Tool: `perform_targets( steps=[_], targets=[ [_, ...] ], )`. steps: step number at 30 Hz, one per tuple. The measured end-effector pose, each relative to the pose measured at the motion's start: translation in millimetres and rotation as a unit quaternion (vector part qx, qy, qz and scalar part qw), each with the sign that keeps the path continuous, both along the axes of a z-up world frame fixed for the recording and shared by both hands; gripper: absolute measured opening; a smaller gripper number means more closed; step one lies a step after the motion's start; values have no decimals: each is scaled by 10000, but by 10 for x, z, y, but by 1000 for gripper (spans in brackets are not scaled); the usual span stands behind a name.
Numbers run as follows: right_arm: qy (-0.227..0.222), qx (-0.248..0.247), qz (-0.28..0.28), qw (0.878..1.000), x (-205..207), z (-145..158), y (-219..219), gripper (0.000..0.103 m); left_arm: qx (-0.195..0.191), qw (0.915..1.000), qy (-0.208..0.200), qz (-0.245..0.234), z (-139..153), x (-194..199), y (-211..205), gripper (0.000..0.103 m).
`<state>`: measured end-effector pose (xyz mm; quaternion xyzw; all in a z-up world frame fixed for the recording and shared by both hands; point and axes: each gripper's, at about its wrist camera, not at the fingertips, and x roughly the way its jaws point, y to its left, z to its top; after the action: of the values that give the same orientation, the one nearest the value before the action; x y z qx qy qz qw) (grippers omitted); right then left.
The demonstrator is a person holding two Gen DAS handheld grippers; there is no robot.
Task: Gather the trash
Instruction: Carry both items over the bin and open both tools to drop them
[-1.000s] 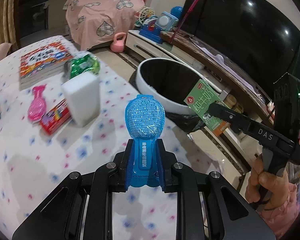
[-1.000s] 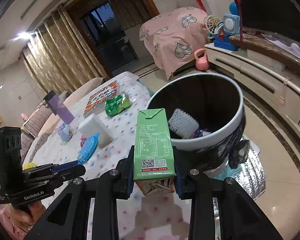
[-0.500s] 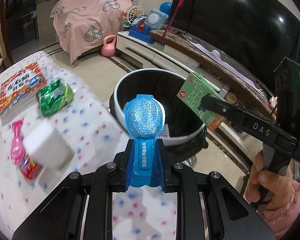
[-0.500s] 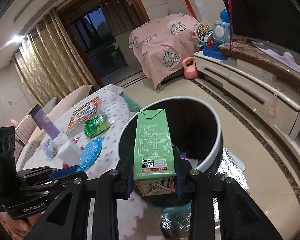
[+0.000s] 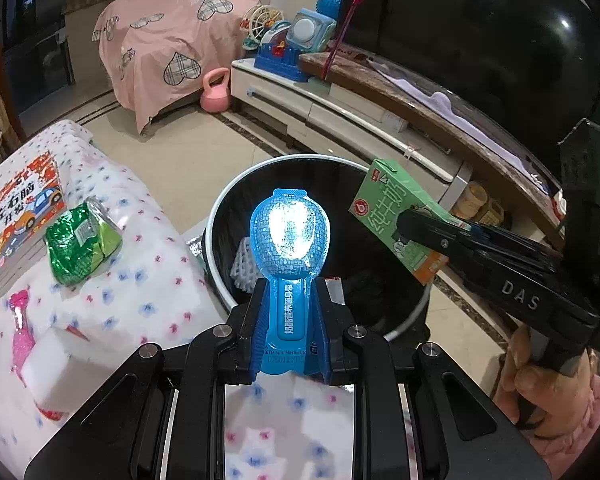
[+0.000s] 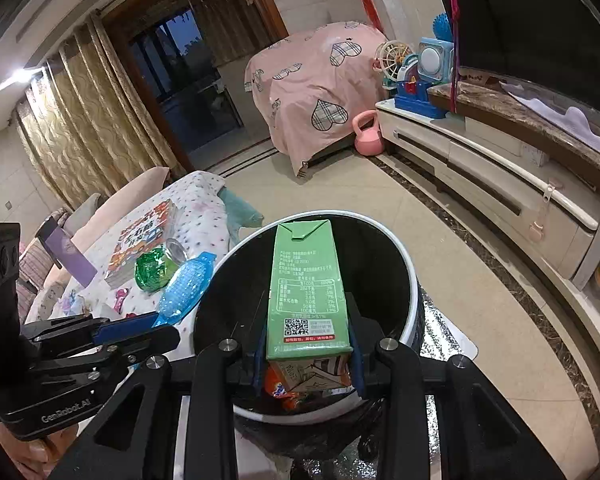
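I've got both pieces over the trash bin (image 5: 220,216) now. My left gripper (image 5: 288,344) has its fingers closed on the blue plastic pack (image 5: 289,240), which hangs just above the bin's near rim. My right gripper (image 6: 306,364) has its fingers clamped on the green milk carton (image 6: 306,292), held upright over the bin's mouth. Neither is released yet — so both drops are still to do.

Inside the bin I can see a white foam net (image 5: 242,264) and some orange wrapper bits, so part of the job looks done already.

Left on the tabletop (image 5: 148,280), as far as I can judge: the green foil bag (image 5: 80,246), prob. trash, plus a pink wrapper (image 5: 20,332). The book (image 5: 18,216) and white block (image 5: 60,372) — can't tell if they count, prob. not.
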<state>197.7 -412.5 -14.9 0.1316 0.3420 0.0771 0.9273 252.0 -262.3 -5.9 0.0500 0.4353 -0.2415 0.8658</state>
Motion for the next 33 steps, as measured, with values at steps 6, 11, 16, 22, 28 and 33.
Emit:
perform_targets(
  steps=[6,11,16,22,28,33],
  targets=[
    [81,-24,19,10000,90,-55,-15,32,70,9999,73,2,-71,70,-82,19],
    [168,-23,28,9999,164,-107,-21,32,50,9999,153,36,-88,141,-89,19],
    [218,-4,7,9998,209,-132,-64,32,19,9998,213,45,-102,205,-114,20],
    [254,-33,-28,9997,248,-140,-89,36,-26,9995,238,220,-103,224,-71,58],
    [149,145,-154,9997,132,-116,-145,52,-298,9988,138,358,2,95,93,59],
    [-107,272,-160,9994,-82,-41,-74,78,-528,9975,-22,469,90,-186,310,63]
  ],
)
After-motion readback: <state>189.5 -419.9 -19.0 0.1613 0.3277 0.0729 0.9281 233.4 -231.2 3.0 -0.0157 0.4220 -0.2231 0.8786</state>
